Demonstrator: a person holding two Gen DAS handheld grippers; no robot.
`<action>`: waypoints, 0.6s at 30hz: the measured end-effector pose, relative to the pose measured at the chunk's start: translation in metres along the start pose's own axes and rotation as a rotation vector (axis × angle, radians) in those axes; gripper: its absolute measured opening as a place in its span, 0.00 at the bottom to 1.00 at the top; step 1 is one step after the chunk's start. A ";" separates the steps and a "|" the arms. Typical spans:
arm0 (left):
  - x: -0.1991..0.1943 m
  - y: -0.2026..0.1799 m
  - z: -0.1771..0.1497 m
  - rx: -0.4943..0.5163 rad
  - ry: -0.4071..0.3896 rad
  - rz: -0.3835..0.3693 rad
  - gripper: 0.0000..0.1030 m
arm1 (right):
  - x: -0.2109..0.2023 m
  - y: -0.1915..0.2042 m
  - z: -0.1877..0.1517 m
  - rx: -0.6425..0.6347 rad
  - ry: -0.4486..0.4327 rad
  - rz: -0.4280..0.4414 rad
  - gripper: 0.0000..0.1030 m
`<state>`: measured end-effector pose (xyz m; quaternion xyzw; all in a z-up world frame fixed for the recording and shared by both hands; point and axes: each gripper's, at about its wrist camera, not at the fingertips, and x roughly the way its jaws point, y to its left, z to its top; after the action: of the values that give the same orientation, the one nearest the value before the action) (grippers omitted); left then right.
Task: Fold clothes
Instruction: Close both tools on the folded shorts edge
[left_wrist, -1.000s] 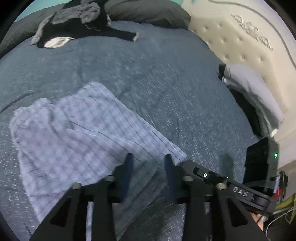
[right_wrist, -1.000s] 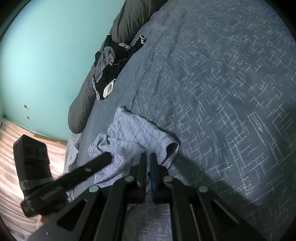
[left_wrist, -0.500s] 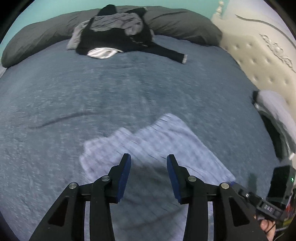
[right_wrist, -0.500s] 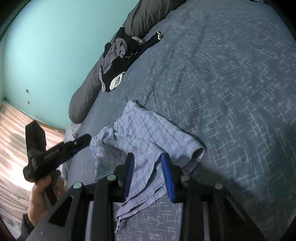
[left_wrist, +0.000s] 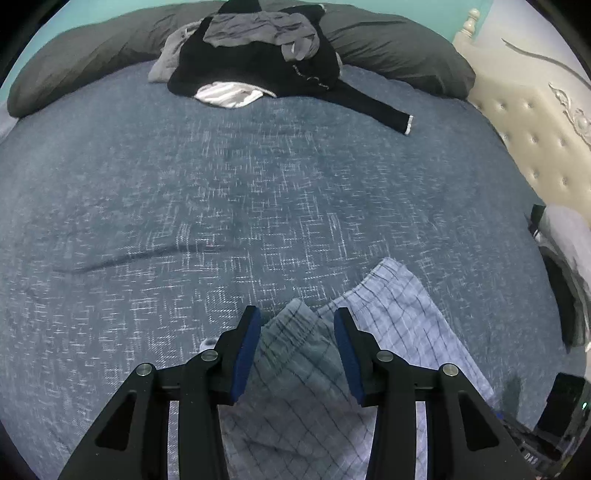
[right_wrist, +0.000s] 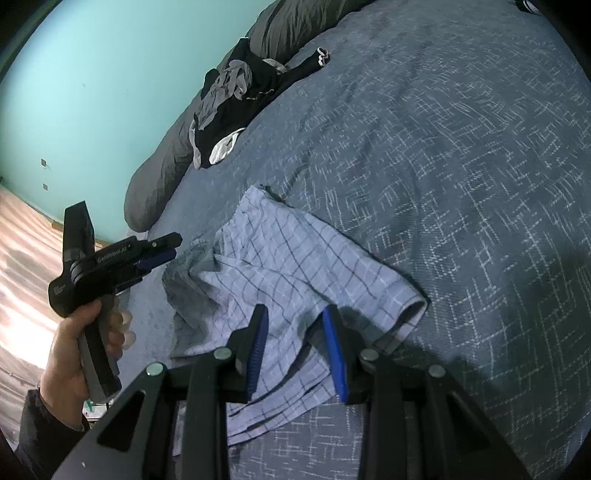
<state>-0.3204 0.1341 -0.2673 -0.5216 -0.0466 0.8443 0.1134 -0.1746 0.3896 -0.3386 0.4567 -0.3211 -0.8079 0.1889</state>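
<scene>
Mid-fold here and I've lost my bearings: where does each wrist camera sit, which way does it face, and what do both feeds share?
Left wrist: sits on the left gripper, angled down across the blue-grey patterned bedspread toward the dark pile of black and grey clothes; its own open blue-padded fingers show.
Right wrist: sits on the right gripper, facing the turquoise wall; its fingers, the left gripper and the left hand show.
Shared: the light blue checked garment, bedspread, pile.

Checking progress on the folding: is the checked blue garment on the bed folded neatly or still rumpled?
Still rumpled. The checked garment lies loosely doubled on the bedspread, its left end bunched and edges uneven.
</scene>
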 end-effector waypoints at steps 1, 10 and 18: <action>0.002 0.001 0.001 -0.006 0.004 -0.003 0.44 | 0.001 -0.001 0.000 -0.001 -0.001 -0.005 0.31; 0.015 0.000 0.003 0.010 0.013 -0.011 0.42 | 0.009 0.002 -0.001 -0.041 0.012 -0.051 0.29; 0.019 -0.001 0.001 0.035 0.022 -0.013 0.20 | 0.010 0.004 -0.002 -0.066 0.009 -0.079 0.17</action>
<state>-0.3294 0.1400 -0.2834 -0.5287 -0.0339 0.8384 0.1285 -0.1775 0.3805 -0.3431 0.4662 -0.2749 -0.8228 0.1732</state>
